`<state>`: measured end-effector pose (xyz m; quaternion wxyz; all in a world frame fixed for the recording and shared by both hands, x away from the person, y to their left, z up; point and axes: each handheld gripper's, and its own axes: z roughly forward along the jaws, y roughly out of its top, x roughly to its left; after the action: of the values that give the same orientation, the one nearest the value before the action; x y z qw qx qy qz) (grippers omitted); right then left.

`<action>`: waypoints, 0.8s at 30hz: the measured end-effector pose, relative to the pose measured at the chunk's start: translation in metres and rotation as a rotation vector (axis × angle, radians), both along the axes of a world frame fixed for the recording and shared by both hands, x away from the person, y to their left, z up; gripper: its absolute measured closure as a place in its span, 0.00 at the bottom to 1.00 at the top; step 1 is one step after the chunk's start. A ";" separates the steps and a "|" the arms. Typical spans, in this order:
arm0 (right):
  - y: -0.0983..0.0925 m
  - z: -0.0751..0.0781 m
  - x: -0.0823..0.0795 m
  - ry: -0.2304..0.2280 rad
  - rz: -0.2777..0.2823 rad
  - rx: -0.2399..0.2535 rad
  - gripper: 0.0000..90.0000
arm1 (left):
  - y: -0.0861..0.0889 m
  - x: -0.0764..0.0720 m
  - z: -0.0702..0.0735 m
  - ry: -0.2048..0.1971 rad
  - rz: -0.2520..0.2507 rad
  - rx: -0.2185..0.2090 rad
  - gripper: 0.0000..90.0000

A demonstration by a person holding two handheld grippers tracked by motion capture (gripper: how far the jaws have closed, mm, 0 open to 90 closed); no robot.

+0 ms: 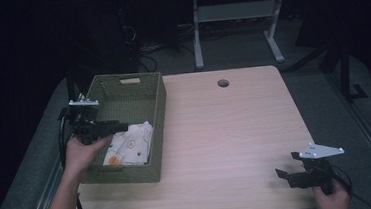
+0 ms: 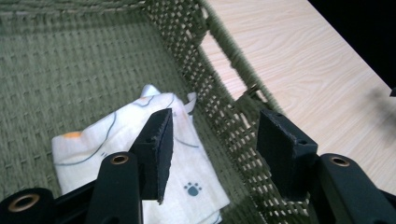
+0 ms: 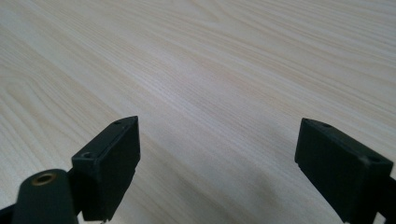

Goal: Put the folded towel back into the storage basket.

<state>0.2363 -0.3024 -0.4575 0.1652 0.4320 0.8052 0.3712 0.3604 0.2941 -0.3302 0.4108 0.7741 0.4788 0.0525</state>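
Note:
A folded white cloth (image 1: 129, 143) with small printed figures lies on the floor of a green woven basket (image 1: 153, 94) at the table's left side. My left gripper (image 1: 120, 126) hovers over the basket's near left part, held by a hand that comes in from the lower left. In the left gripper view the cloth (image 2: 196, 186) sits below the jaws of that gripper (image 2: 212, 140), which stand apart with nothing between the pads. My right gripper (image 1: 282, 174) rests low near the table's front right corner, and in the right gripper view its jaws (image 3: 217, 158) are wide over bare wood.
The light wooden table (image 1: 226, 131) has a round cable hole (image 1: 223, 83) near its far edge. The basket's wall (image 2: 224, 107) stands just to the right of the left gripper's jaws. Behind the table, a desk frame and cables stand on the dark floor.

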 end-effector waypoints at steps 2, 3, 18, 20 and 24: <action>0.000 0.000 0.000 0.001 0.000 0.000 0.15 | -0.005 -0.001 0.004 -0.010 -0.009 -0.005 0.51; 0.000 0.000 0.000 0.001 0.001 -0.001 0.15 | -0.007 -0.001 0.005 -0.013 -0.014 -0.007 0.51; 0.001 0.000 -0.001 0.001 0.005 -0.002 0.15 | -0.042 -0.007 0.020 -0.050 -0.076 0.002 0.50; 0.001 0.001 -0.001 -0.002 0.005 0.000 0.15 | -0.045 -0.007 0.021 -0.046 -0.082 0.004 0.50; -0.001 0.001 -0.001 -0.007 -0.001 0.005 0.15 | -0.052 -0.007 0.022 -0.050 -0.094 0.011 0.50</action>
<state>0.2352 -0.3037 -0.4563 0.1669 0.4316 0.8034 0.3748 0.3539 0.2419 -0.3081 0.4203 0.7965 0.4311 0.0552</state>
